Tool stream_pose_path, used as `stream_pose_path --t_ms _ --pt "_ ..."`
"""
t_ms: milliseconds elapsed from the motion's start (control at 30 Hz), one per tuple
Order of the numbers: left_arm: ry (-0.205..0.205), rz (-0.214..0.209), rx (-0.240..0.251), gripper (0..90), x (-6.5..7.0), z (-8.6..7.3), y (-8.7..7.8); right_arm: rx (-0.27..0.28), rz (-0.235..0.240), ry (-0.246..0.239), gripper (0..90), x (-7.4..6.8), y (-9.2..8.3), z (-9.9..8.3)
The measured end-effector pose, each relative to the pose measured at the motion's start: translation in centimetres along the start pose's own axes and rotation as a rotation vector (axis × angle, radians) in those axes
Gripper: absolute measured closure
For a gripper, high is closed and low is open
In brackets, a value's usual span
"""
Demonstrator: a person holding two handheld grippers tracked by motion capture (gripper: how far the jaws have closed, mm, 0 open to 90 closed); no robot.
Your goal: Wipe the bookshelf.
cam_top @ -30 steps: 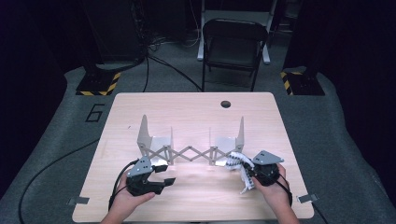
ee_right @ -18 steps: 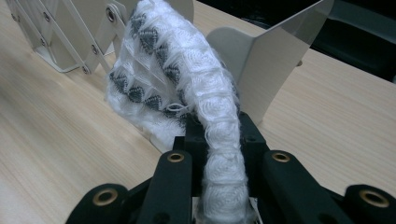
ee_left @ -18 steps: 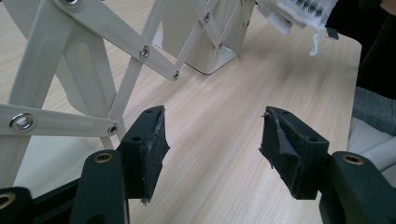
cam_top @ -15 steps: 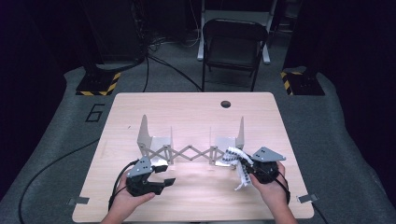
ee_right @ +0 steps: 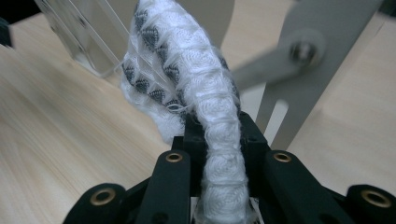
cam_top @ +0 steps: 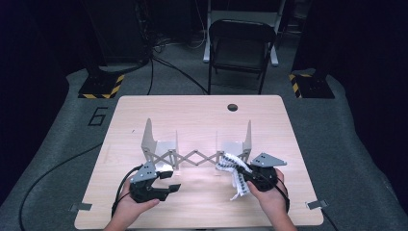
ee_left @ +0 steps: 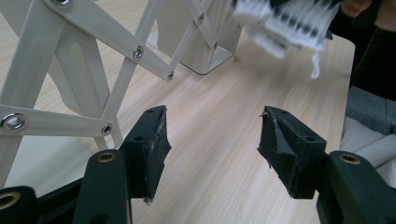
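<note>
Sock [cam_top: 235, 174] pinched in right tongs [cam_top: 246, 179], lifted slightly toward rack [cam_top: 195, 157] | left tongs [cam_top: 169, 181] spread, idle | hanging comes next.

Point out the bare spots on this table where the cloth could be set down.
Bare wood lies on the table behind the folding rack, around the dark hole, and in front between the left gripper and the right gripper, which is clamped on the white cloth. It is crowded along the rack's scissor bars and beside both hands.
</note>
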State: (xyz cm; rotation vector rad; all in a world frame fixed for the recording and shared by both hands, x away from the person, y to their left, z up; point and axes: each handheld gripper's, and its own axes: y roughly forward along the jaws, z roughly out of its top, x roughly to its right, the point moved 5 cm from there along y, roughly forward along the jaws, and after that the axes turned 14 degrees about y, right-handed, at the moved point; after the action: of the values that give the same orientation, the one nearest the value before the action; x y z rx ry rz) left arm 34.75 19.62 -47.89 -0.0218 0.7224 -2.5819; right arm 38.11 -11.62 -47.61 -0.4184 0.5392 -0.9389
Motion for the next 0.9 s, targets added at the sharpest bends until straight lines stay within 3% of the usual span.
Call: stream_pose_path --t_ms 67,100,133,233,333,367,400,433,567,633,733,833,900 --pt "-0.015 0.000 0.005 41.3 0.1 0.0 0.0 -0.020 0.000 0.023 78.0 0.2 0.5 -0.5" --pt "-0.009 0.006 0.006 41.3 0.0 0.0 -0.1 -0.078 -0.024 0.048 78.1 0.9 1.7 -1.7" --pt "-0.011 0.004 0.005 41.3 -0.1 -0.1 -0.1 -0.101 -0.032 0.054 78.1 1.1 2.2 -2.2" --pt "-0.009 0.008 0.004 41.3 -0.2 -0.1 -0.2 -0.122 -0.031 0.060 78.2 1.0 2.5 -2.5" --pt "-0.019 0.004 0.003 41.3 -0.1 -0.1 -0.1 0.006 0.012 0.046 78.2 -1.2 0.7 0.2" --pt "-0.019 0.004 0.003 41.3 -0.1 -0.1 -0.1 0.006 0.012 0.046 78.2 -1.2 0.7 0.2" --pt "-0.013 0.007 0.003 41.3 -0.1 -0.1 0.0 0.050 0.024 0.036 78.2 -2.1 0.1 1.2" --pt "-0.011 -0.002 -0.001 41.3 -0.1 -0.1 0.0 0.058 0.024 0.029 78.2 -2.4 0.0 1.4" --pt "-0.009 0.001 -0.003 41.3 0.0 -0.1 -0.1 -0.007 -0.015 0.013 78.1 -2.1 1.7 0.1" --pt "-0.005 0.012 0.004 41.3 -0.1 -0.2 -0.1 -0.081 -0.028 0.042 78.1 -1.1 3.1 -1.4" --pt "-0.009 0.008 0.003 41.2 -0.2 -0.2 -0.2 -0.107 -0.042 0.055 78.2 -0.7 3.6 -1.9" --pt "-0.021 0.009 0.005 41.3 -0.1 -0.2 -0.1 -0.065 -0.033 0.040 78.1 -1.3 2.8 -0.7" --pt "-0.012 0.009 0.002 41.3 -0.1 -0.2 0.0 0.023 -0.003 0.008 78.1 -2.7 1.4 1.1"
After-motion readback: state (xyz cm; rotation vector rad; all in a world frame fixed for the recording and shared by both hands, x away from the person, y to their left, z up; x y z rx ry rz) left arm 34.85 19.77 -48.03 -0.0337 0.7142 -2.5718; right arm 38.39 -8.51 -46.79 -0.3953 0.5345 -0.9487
